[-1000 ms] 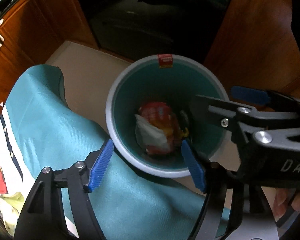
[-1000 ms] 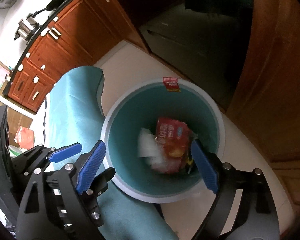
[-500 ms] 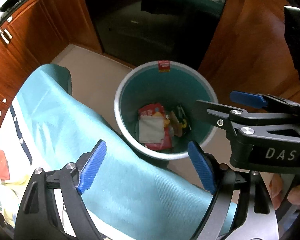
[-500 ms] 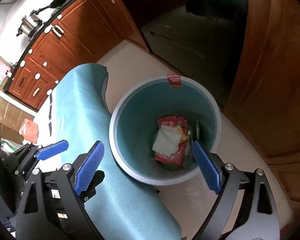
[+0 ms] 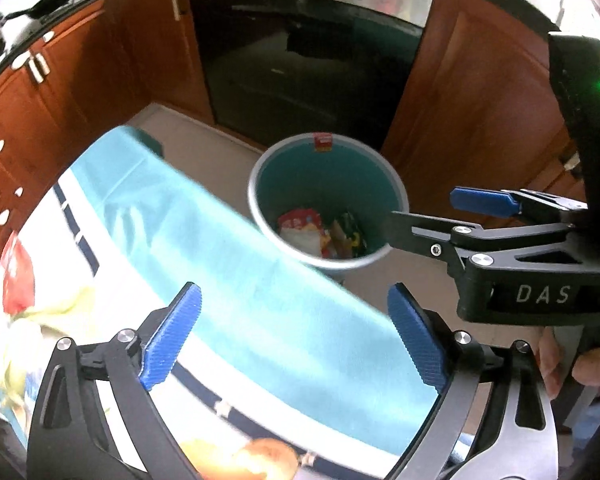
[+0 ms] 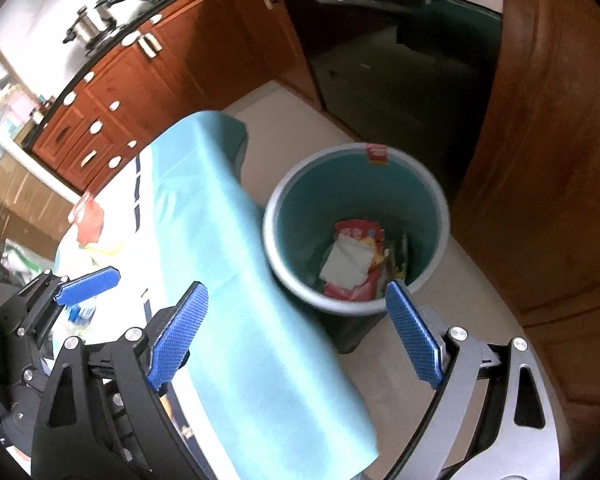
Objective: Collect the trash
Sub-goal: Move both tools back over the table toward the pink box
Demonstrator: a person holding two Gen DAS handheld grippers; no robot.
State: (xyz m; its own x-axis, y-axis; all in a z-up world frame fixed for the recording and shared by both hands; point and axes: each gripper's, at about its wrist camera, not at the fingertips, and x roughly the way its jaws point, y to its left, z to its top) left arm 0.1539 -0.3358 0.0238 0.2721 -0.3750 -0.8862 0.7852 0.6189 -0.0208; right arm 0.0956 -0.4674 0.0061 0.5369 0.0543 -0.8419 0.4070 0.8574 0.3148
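The only legible lettering is "DAS", in pale capitals on the black body of the right gripper [image 5: 488, 216], which stands to the right of the trash bin [image 5: 256, 200] in the left wrist view. A small red label [image 5: 323, 142] sits on the bin's far rim, but its print is too small and blurred to read.

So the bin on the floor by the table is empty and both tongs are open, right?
Not quite: the bin isn't empty. The right wrist view shows a red wrapper and a white paper at its bottom. The rest holds: left tongs and right tongs are both open, holding nothing.
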